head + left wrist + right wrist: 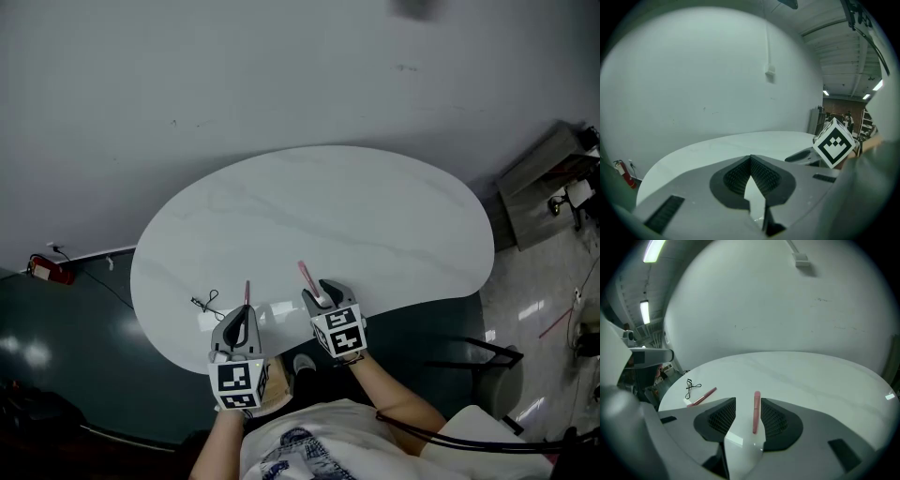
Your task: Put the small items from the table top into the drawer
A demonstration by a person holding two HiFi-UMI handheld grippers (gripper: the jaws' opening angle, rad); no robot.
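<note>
Barely begun, with jaws of the right gripper [747,404] spread around a pen [755,411] on the counter [797,376], jaws of the left gripper [751,159] pressed together on nothing, second pen [703,396] and small black thing [690,387] waiting too.

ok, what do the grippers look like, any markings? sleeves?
The left gripper and right gripper are both grey, with black ribbed pads, and each carries a white cube of black square markers at the rear. The person wears a white short-sleeved T-shirt with a blue print.

White, faintly grey-veined table [375,216], pink pen [755,411], black wire loop [206,303], black-and-white square-patterned cube [339,330].
</note>
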